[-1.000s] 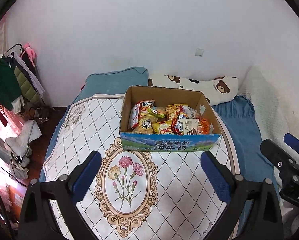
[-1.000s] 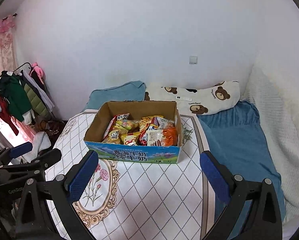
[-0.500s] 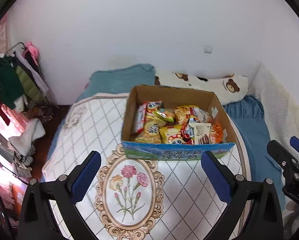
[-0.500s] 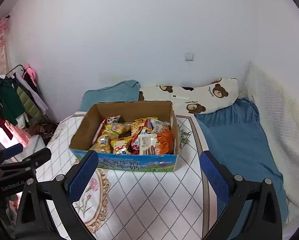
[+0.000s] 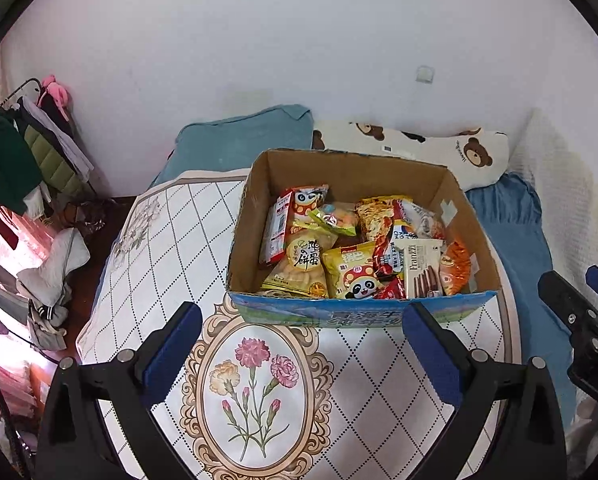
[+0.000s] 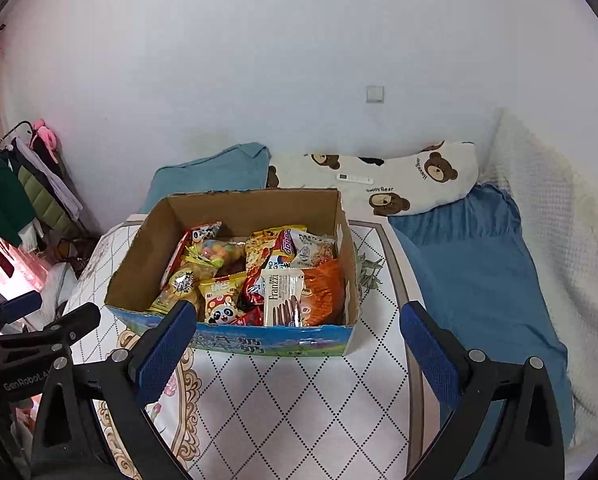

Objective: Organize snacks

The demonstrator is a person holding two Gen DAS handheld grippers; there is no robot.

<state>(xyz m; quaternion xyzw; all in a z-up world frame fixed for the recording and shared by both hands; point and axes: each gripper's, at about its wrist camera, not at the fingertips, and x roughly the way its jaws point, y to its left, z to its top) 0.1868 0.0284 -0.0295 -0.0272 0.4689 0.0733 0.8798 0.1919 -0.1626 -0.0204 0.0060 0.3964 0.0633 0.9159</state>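
Observation:
An open cardboard box (image 5: 351, 172) (image 6: 255, 204) with a blue printed front stands on a white diamond-patterned cloth (image 5: 171, 248) (image 6: 299, 400) with a flower medallion. Several snack packets fill it, among them a white Franzzi wafer pack (image 5: 419, 266) (image 6: 283, 294), a yellow panda packet (image 5: 351, 272) (image 6: 221, 300) and an orange bag (image 5: 455, 266) (image 6: 325, 292). My left gripper (image 5: 301, 330) hovers open just in front of the box. My right gripper (image 6: 297, 328) is open too, over the box's front right corner. Both hold nothing.
A teal pillow (image 5: 243, 140) and a bear-print pillow (image 6: 399, 184) lie behind the box against the white wall. A blue sheet (image 6: 467, 264) and white blanket (image 6: 559, 240) are at the right. A clothes rack (image 5: 23, 160) stands beyond the left edge.
Both grippers have moved forward toward the box, which now looks larger and nearer. Their jaws stay open and the snacks have not moved.

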